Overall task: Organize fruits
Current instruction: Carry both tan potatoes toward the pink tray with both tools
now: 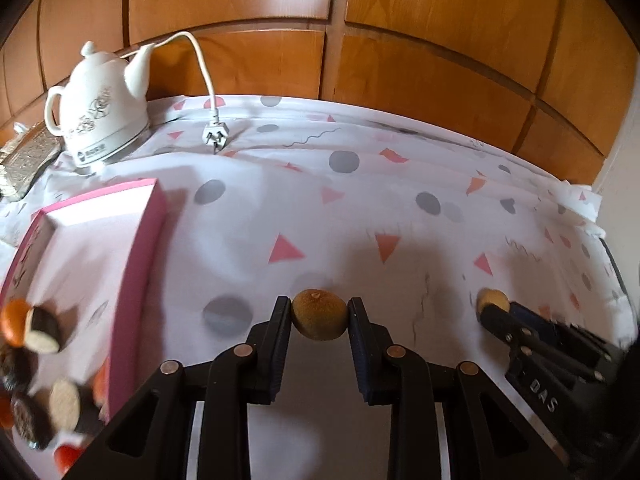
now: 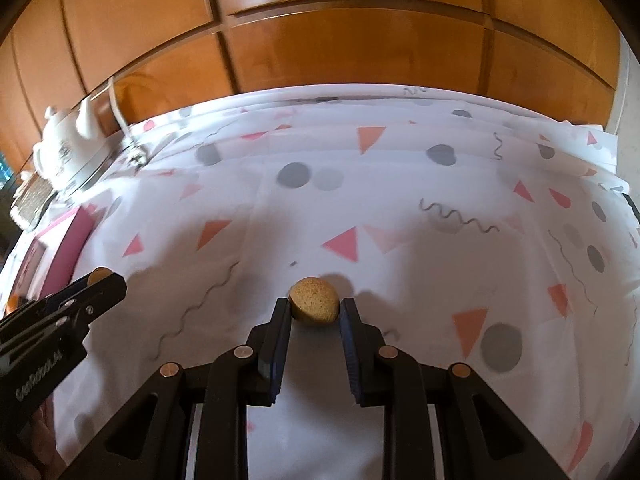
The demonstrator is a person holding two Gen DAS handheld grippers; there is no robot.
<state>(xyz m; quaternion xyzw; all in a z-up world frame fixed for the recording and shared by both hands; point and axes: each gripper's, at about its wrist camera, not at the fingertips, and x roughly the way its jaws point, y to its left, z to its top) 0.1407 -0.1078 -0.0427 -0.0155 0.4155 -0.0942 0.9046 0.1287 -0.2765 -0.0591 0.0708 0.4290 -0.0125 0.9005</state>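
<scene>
While level, each hand-held gripper [image 1: 319,312] fruit-laden.

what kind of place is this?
Probably a home dining or kitchen table: a patterned tablecloth, a white electric kettle with its plug lying loose, and wood-panelled cabinets behind.

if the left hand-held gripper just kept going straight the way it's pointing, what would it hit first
The left hand-held gripper, shut on a kiwi, faces bare tablecloth. Nothing stands in that line; probably the cloth comes first, then the wooden panel behind, though depth is unclear. The kettle and pink box sit off left.
</scene>
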